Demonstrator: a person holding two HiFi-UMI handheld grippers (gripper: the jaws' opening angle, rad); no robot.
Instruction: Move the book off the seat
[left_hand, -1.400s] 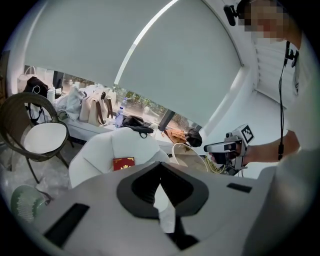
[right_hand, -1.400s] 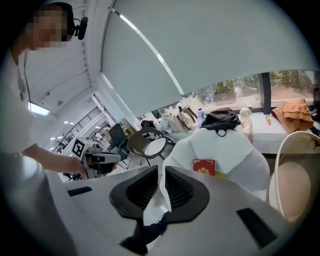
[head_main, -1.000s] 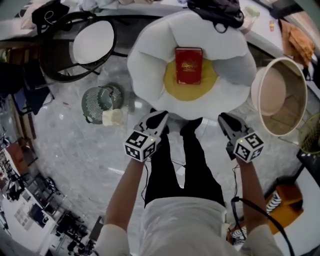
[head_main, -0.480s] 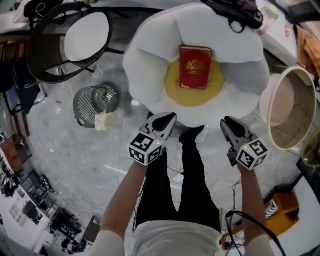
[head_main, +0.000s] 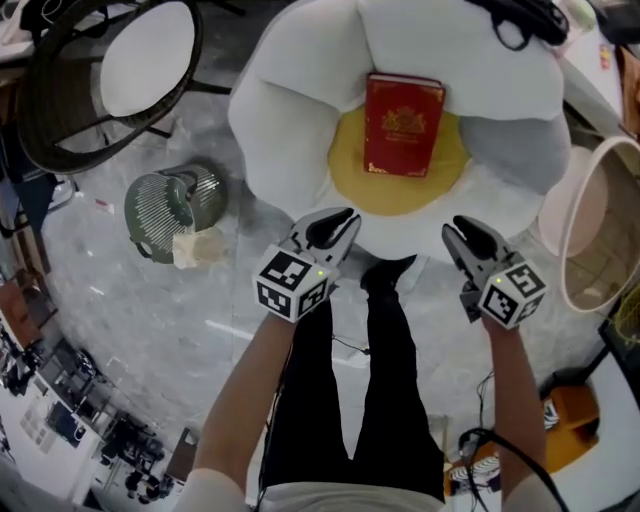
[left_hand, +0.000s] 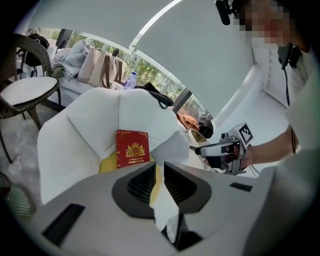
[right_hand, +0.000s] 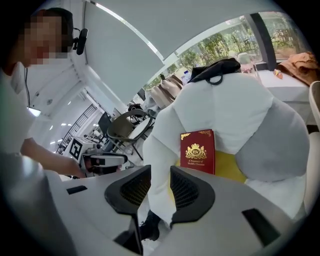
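Ahead on the fried-egg seat (head_main: 290, 110), the red book (head_main: 403, 125) lies lengthwise away, midway between left gripper (head_main: 345, 215) and right gripper (head_main: 455, 228); both grippers' fingers, just opening, stand narrowly apart, empty.

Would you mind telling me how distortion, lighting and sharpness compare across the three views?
Head view: evenly lit, fisheye curves the floor's edges, red book sharp. Left gripper view: dark vignetted corners, bright windows behind the white seat. Right gripper view: same vignette, the book's gold print crisp, windows bright.
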